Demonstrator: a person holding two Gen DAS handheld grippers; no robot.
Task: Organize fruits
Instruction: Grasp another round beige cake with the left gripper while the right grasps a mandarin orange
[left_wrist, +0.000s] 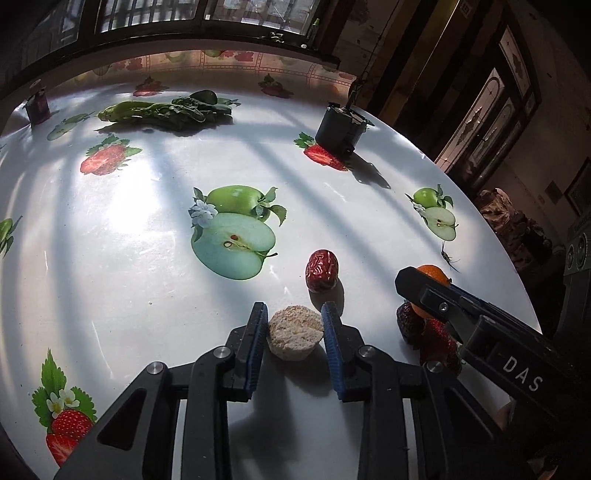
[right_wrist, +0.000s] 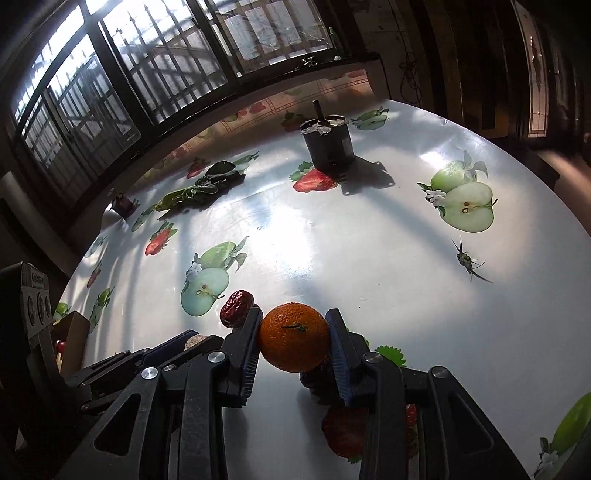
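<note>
My left gripper (left_wrist: 294, 325) is shut on a pale crumbly cake (left_wrist: 294, 335), just above the table. A red date (left_wrist: 321, 270) stands just beyond it. My right gripper (right_wrist: 294, 332) is shut on an orange mandarin (right_wrist: 293, 336), held above a dark date (right_wrist: 317, 376) and a real strawberry (right_wrist: 345, 430). In the left wrist view the right gripper (left_wrist: 424, 291) enters from the right, with the mandarin (left_wrist: 434, 275), a dark date (left_wrist: 409, 323) and the strawberry (left_wrist: 439, 341) under it. The red date also shows in the right wrist view (right_wrist: 235, 308).
The round table (left_wrist: 147, 258) has a white cloth printed with apples and strawberries. Leafy greens (left_wrist: 166, 110) and a small dark jar (left_wrist: 38, 105) lie at the far side. A black motor (left_wrist: 340, 131) stands at the far right. An insect-like object (right_wrist: 466, 259) lies near the right edge.
</note>
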